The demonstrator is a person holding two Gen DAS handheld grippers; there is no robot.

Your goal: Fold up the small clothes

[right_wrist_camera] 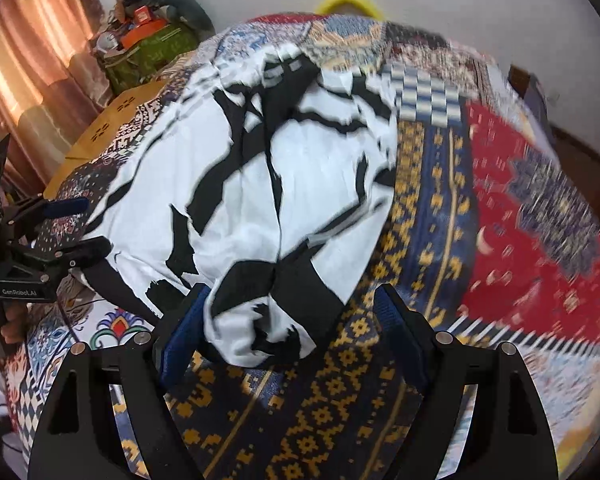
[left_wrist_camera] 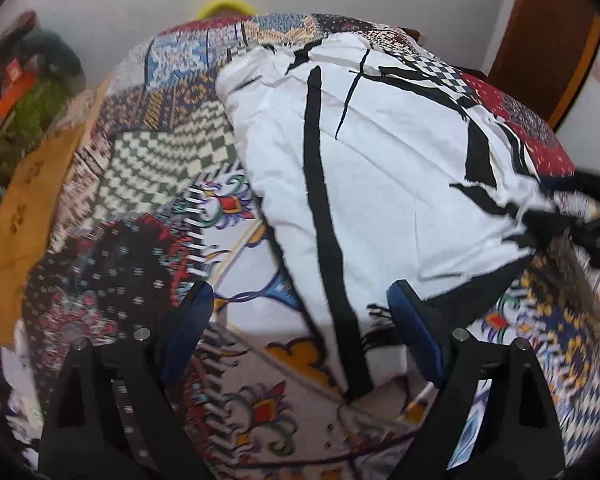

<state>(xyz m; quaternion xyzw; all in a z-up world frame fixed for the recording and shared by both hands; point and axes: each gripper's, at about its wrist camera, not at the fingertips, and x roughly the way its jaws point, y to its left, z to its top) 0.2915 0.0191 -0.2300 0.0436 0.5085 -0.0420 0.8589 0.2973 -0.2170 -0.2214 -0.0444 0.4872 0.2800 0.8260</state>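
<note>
In the left wrist view, the left gripper (left_wrist_camera: 300,320) stands nearest, its two blue-padded fingers (left_wrist_camera: 188,320) spread wide apart. The near corner of a white garment with black streaks (left_wrist_camera: 380,160) lies between them, a black band running down it to the hem, but neither pad presses on the cloth, so nothing is held.

In the right wrist view, the right gripper (right_wrist_camera: 288,320) also has its fingers (right_wrist_camera: 396,332) spread. A bunched, rolled near end of the garment (right_wrist_camera: 260,200) sits between them, against the left pad and clear of the right one; whether that pad really touches the cloth is hard to tell, and the jaws do not clamp it. At the left edge of this view the left gripper (right_wrist_camera: 74,226) appears from the side, its jaws apart at the garment's left edge.

The garment is white cotton with torn-looking black brush marks, creased and partly doubled over. It lies on a patchwork bedspread (left_wrist_camera: 160,152) of many patterns, its long axis running from the grippers away towards the far wall, slightly slanted to the right in the left view.

Beyond, on the left, a mustard cloth (left_wrist_camera: 28,200) edges the bed, with a cluttered pile (right_wrist_camera: 148,36) past it. A yellow ring (right_wrist_camera: 348,0) peeks over the far edge.
</note>
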